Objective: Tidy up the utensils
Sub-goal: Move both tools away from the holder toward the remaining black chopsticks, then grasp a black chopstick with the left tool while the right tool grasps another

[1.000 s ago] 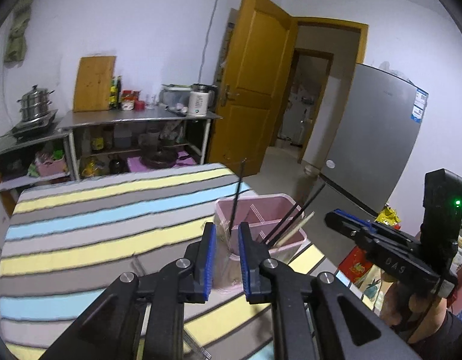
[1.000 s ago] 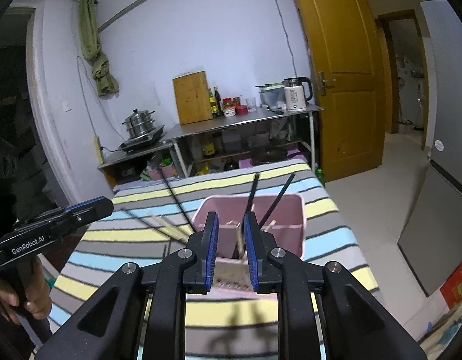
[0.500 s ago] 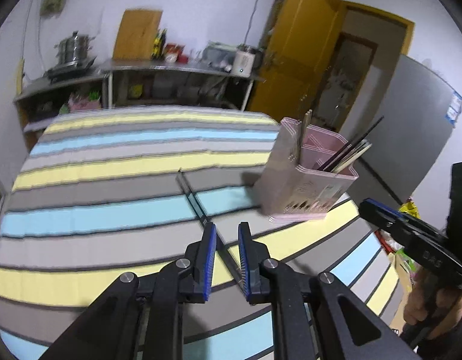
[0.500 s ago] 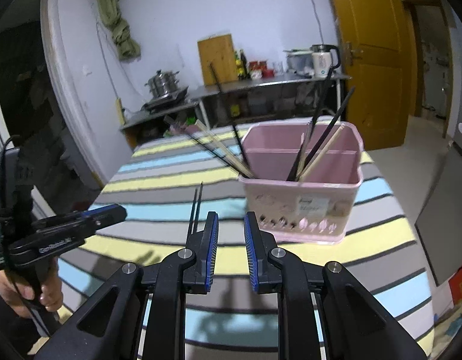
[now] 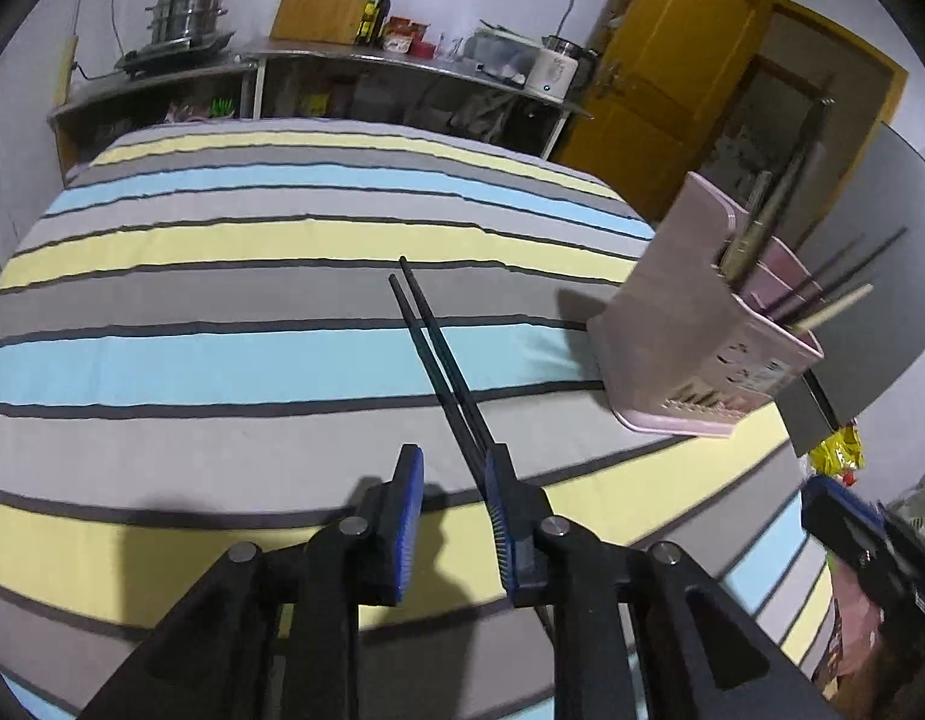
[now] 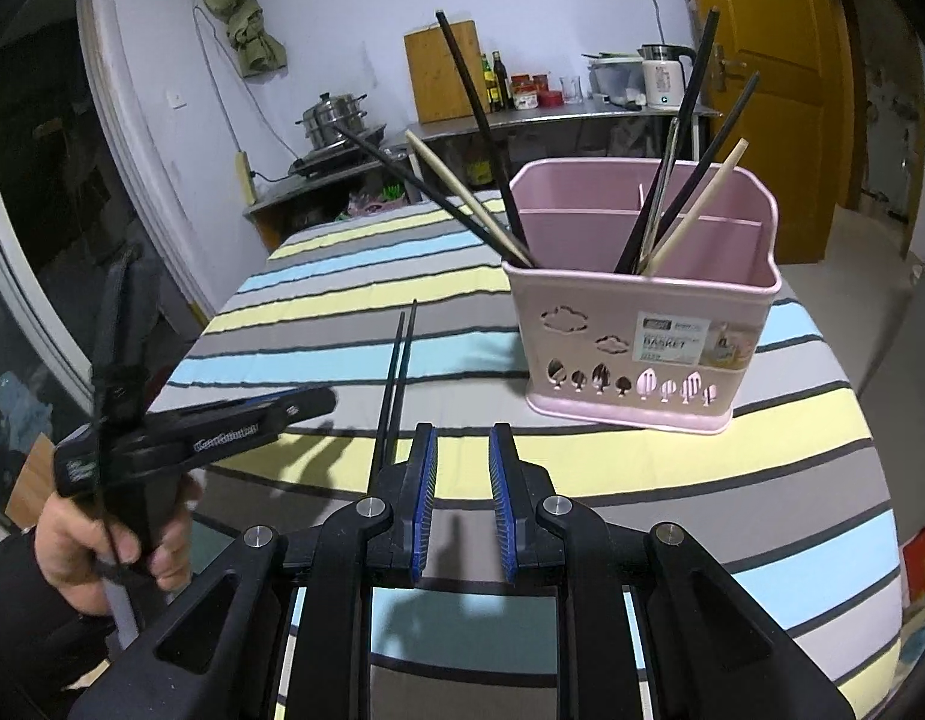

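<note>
Chopsticks (image 5: 441, 360), slim, black, on striped cloth (image 5: 222, 354)

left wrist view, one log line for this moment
left gripper: open, over black chopsticks on cloth | right gripper: open, empty | pink basket: upright, holds chopsticks

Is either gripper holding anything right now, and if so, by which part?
Nothing is held. The left gripper and right gripper are both open and empty; the black chopsticks lie loose on the tablecloth.
</note>
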Motion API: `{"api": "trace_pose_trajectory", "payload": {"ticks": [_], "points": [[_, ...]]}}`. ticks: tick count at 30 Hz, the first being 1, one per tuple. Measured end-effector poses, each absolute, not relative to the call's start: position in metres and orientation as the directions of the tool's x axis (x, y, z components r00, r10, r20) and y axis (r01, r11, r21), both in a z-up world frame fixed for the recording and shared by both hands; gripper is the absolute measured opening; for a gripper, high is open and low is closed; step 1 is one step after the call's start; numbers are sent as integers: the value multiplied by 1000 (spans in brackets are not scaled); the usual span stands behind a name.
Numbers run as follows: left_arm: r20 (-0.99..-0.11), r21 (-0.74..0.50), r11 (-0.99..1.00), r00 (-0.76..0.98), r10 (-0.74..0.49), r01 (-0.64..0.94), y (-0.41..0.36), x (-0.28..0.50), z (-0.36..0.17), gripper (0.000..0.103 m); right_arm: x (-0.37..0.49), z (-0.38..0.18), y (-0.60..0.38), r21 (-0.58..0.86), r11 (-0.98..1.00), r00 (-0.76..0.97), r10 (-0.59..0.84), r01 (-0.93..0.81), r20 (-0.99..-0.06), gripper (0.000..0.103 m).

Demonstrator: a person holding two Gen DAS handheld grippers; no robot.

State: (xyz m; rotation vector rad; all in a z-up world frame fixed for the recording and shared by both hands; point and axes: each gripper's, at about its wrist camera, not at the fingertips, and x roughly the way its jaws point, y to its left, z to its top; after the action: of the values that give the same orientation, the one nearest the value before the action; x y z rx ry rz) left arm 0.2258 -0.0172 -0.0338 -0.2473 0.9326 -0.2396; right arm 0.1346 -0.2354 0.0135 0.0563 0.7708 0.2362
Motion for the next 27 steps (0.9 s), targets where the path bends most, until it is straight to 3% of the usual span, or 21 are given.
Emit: {"api": "trace_pose_trajectory", "payload": {"ticks": [9,27], "points": [[-802,-269,961,538,-261,66,-35,253,-61,22,142,2,-236,149,971,668,238,-188,-705,18],[-803,-166,984,570,-172,64,-41,251,-61,23,147,-1,-240,148,973,662,229,-176,-714,18]]}}
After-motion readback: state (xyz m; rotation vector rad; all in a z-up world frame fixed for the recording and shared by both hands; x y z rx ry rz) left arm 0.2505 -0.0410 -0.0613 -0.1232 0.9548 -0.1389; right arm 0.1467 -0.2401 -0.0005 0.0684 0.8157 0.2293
